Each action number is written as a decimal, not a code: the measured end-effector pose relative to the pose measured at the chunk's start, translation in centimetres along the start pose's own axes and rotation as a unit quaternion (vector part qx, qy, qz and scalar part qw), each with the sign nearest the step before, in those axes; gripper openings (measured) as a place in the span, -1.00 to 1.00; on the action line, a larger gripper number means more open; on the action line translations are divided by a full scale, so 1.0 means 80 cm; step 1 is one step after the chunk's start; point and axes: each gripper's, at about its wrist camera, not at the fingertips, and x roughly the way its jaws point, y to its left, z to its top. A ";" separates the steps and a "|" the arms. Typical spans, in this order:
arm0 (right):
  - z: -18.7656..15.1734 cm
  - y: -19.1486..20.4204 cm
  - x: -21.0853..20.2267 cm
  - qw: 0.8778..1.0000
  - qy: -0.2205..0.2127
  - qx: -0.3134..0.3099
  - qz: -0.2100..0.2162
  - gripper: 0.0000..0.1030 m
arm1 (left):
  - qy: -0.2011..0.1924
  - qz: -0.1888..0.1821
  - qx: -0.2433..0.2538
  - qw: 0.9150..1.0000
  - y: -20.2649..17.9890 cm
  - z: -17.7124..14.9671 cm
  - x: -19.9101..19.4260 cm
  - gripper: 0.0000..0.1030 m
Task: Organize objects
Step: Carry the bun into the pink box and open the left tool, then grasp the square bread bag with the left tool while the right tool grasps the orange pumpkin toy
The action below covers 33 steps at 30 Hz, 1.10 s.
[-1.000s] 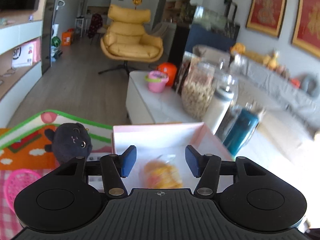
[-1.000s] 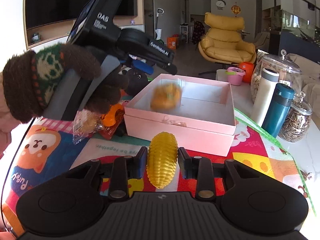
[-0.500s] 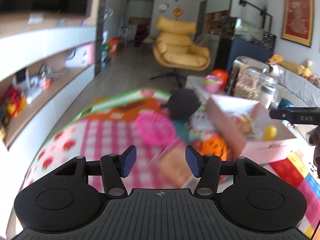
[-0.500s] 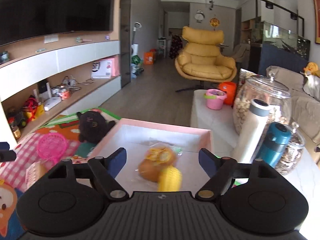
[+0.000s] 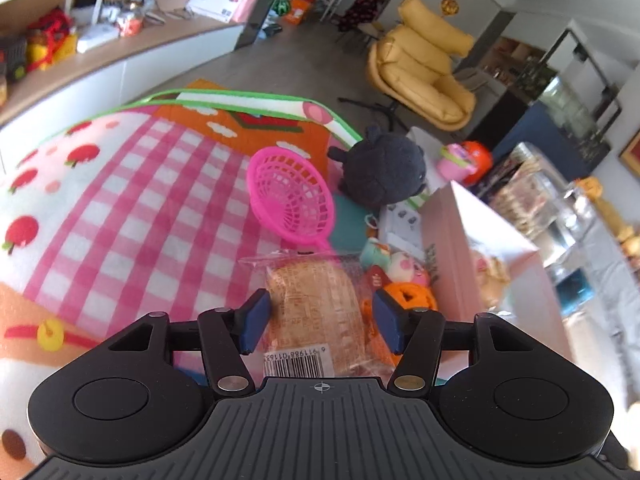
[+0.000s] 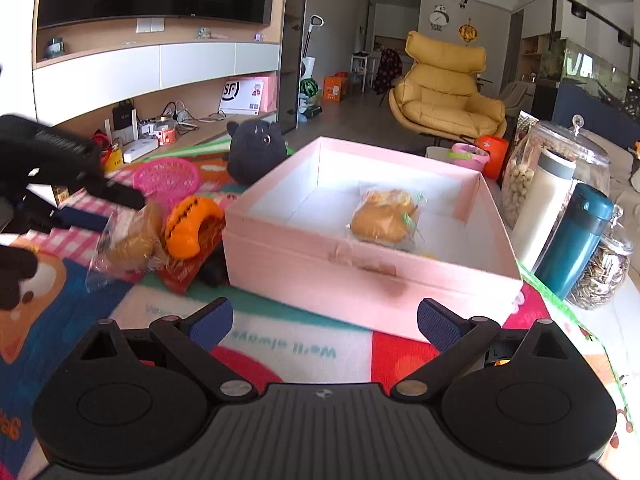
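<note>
Since half a second ago our left gripper point(image 5: 320, 318) has swung down over the clutter beside the pink box point(image 6: 372, 268), and our right gripper point(image 6: 325, 326) has drawn back from over the box to the mat point(image 6: 280, 344) in front of it.

Item, left gripper: jaws apart, straddling a bagged bread slice point(image 5: 316, 304); the blue pads point(image 5: 256, 320) sit close to the wrapper's sides, but we cannot tell whether they touch it. Nothing is clamped yet, in our judgement.

Item, right gripper: jaws spread wide, empty, low over the mat.

Item, task's things: one wrapped bun point(image 6: 384, 220) lies inside the box; a sliver of yellow shows behind the near wall. The bread slice lies on the mat left of the box, against an orange toy point(image 5: 408, 300) and small plush figures point(image 5: 396, 264).

Risks, as we judge them:
- Loose wrapper film may be all the pads catch, so the slice could slip out on the lift.
- The right-hand pad stands just beside the orange toy; closing may pinch or drag it along.
- A hard squeeze would crush the bread.

Edges and room:
- The box's left wall rises just right of the bread, so a carry must clear its rim.
- A pink basket point(image 5: 290, 200) and dark plush point(image 5: 382, 172) crowd the far side.
- Checked mat to the left lies open.
- Jars point(image 6: 556, 168) and bottles point(image 6: 572, 236) stand close on the box's right.
</note>
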 end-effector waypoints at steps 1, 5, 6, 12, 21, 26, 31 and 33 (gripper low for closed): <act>-0.002 -0.001 0.000 1.000 0.001 -0.001 0.000 0.95 | -0.002 0.009 0.013 1.000 -0.006 0.000 0.004 0.29; -0.009 -0.001 0.002 1.000 0.009 0.003 0.004 0.96 | -0.011 0.025 0.049 0.998 -0.010 -0.006 0.005 0.26; -0.008 -0.001 0.001 1.000 0.008 0.003 0.005 0.96 | -0.014 0.024 0.053 0.998 -0.007 -0.009 0.002 0.14; 0.016 0.025 -0.017 0.999 -0.034 -0.032 0.029 0.84 | -0.020 0.021 0.084 0.996 0.020 -0.030 -0.036 0.06; 0.051 0.135 0.028 0.991 -0.035 -0.123 0.033 0.16 | -0.024 0.018 0.086 0.996 0.066 -0.053 -0.087 0.05; 0.057 0.160 0.063 0.990 -0.013 -0.139 -0.004 0.00 | -0.028 0.007 0.073 0.997 0.079 -0.056 -0.093 0.05; 0.055 0.166 0.067 0.988 0.009 -0.156 -0.015 -0.39 | -0.038 -0.003 0.067 0.997 0.087 -0.063 -0.096 0.05; 0.054 0.161 0.055 0.989 0.020 -0.148 0.007 -0.40 | -0.039 -0.004 0.065 0.997 0.088 -0.064 -0.097 0.05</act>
